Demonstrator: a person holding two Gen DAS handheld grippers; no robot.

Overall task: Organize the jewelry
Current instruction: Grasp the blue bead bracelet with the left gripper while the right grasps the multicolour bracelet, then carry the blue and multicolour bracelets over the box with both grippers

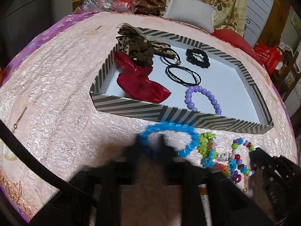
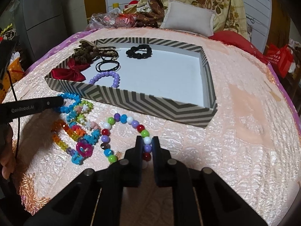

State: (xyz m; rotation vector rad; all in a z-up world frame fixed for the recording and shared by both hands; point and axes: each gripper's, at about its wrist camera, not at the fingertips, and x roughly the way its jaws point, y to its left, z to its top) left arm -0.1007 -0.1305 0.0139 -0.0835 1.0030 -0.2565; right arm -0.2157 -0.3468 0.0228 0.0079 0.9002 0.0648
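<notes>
Both sets of jaws are clamped: the right gripper (image 2: 147, 146) on the multicoloured bead bracelet (image 2: 125, 127) at lower centre, the left gripper (image 1: 150, 141) on the blue bracelet (image 1: 185, 141). Beyond them lies the striped tray (image 2: 150, 101) on the pink bedspread (image 2: 244, 131), holding a purple bead bracelet (image 2: 105, 76).

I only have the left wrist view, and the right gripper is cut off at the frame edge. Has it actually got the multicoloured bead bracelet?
Observer: Yes. The right gripper is shut on the multicoloured bead bracelet, with a white and a purple bead between its fingers.
Operator: My own fingertips are a blur. Where are they?
Observer: The left gripper has its tip against the left side of the blue bracelet. I cannot confirm a grip.
</notes>
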